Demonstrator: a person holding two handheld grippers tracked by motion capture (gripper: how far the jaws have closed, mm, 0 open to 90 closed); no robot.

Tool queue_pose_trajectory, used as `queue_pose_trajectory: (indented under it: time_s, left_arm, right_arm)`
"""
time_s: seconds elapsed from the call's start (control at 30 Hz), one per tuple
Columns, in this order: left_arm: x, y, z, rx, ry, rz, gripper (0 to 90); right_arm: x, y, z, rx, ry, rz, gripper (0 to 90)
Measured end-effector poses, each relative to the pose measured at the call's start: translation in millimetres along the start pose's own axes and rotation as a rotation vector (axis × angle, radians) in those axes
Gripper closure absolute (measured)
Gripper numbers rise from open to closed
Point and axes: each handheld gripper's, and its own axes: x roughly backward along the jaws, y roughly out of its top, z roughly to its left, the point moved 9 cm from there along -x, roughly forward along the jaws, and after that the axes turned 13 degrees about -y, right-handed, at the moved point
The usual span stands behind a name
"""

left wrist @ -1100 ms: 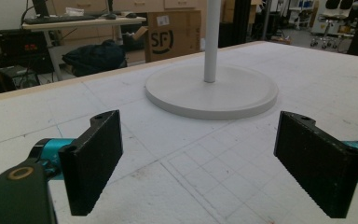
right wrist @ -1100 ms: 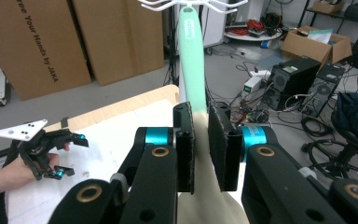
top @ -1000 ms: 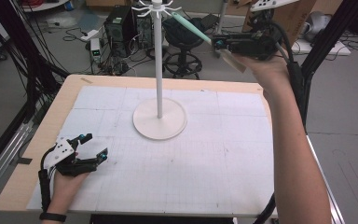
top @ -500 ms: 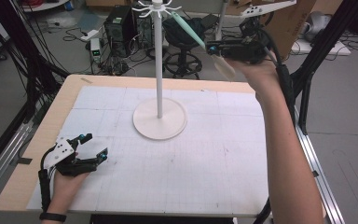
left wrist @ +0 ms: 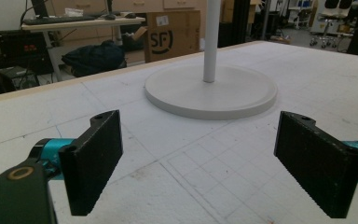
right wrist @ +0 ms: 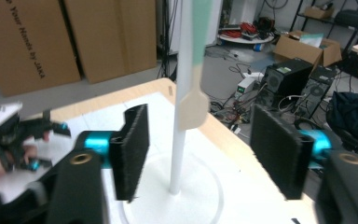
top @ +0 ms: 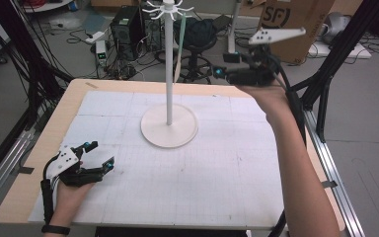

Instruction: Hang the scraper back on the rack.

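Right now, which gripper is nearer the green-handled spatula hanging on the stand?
Right. The right gripper is raised beside the hanging spatula, jaws open toward it. The left gripper rests low on the table's near-left corner.

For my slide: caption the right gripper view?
Open right tool facing the white stand and its hanging green-handled spatula.

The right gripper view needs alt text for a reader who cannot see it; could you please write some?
An open claw faces a white stand pole, with a green-handled spatula hanging beside it above a white table. The other hand's claw rests at far left; cardboard boxes stand behind.
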Motion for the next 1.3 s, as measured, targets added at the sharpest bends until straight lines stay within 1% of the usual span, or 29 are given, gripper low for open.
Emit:
queue_pose_trajectory:
  time_s: [0.03, 0.1, 0.17, 0.27, 0.33, 0.37, 0.47, 0.5, 0.6, 0.7, 0.77, 0.8, 0.93, 1.03, 1.1, 1.17, 1.3]
  left_arm:
    - [-0.1, 0.1, 0.0, 0.001, 0.000, -0.001, 15.7]
    - [0.0, 0.0, 0.1, 0.002, 0.001, -0.001, 15.7]
    - [0.1, -0.1, 0.2, 0.003, 0.001, 0.001, 15.7]
    - [0.4, 0.0, 0.9, 0.003, 0.004, 0.001, 15.6]
    - [0.4, -0.1, 1.0, 0.005, 0.003, 0.000, 15.6]
    - [0.5, 0.0, 1.0, 0.006, 0.003, 0.000, 15.5]
    - [0.4, 0.0, 0.9, 0.006, 0.004, 0.000, 15.5]
    - [0.4, -0.1, 0.8, 0.004, 0.003, 0.001, 15.5]
    - [0.2, -0.1, 0.4, 0.003, 0.003, 0.000, 15.3]
    - [0.2, -0.1, 0.5, 0.004, 0.003, 0.000, 15.4]
    - [0.1, 0.0, 0.3, 0.001, 0.002, 0.000, 15.3]
    - [0.2, 0.0, 0.4, 0.001, 0.003, 0.000, 15.3]
    - [0.1, 0.0, 0.4, 0.001, 0.003, 0.000, 15.2]
    - [0.1, 0.0, 0.4, 0.002, 0.003, -0.001, 15.2]
    - [0.1, -0.1, 0.3, 0.002, 0.004, 0.000, 15.2]
    - [0.0, 0.0, 0.2, 0.000, 0.004, 0.000, 15.2]
    - [0.0, 0.0, 0.2, 0.000, 0.004, 0.000, 15.2]
  right_arm:
    - [2.7, -9.5, 1.3, 0.004, -0.001, -0.005, 30.9]
    - [8.3, -30.8, 4.6, -0.009, 0.008, -0.013, 27.0]
    - [13.6, -55.6, 7.4, -0.023, 0.017, -0.018, 25.1]
    - [22.1, -95.5, 11.8, -0.046, 0.015, -0.027, 22.4]
    - [26.6, -119.4, 12.3, -0.068, 0.003, -0.022, 22.2]
    - [29.9, -136.3, 12.3, -0.081, -0.006, -0.016, 22.0]
    - [38.4, -173.1, 11.5, -0.112, -0.034, -0.007, 21.3]
    - [41.1, -184.1, 11.5, -0.128, -0.043, -0.005, 21.2]
    - [49.0, -214.7, 12.9, -0.154, -0.078, -0.002, 20.9]
    - [53.4, -241.6, 15.1, -0.165, -0.117, 0.006, 20.9]
    - [54.8, -255.7, 18.3, -0.169, -0.138, 0.012, 20.9]
    - [54.7, -261.5, 19.3, -0.160, -0.148, 0.018, 20.9]
    - [52.9, -277.2, 24.3, -0.137, -0.172, 0.016, 21.1]
    - [50.9, -285.9, 24.9, -0.143, -0.193, 0.006, 21.1]
    - [49.5, -291.4, 24.4, -0.144, -0.206, 0.011, 21.1]
    - [48.3, -295.3, 24.5, -0.142, -0.211, 0.020, 21.1]
    - [49.8, -294.6, 25.0, -0.144, -0.205, 0.002, 21.0]
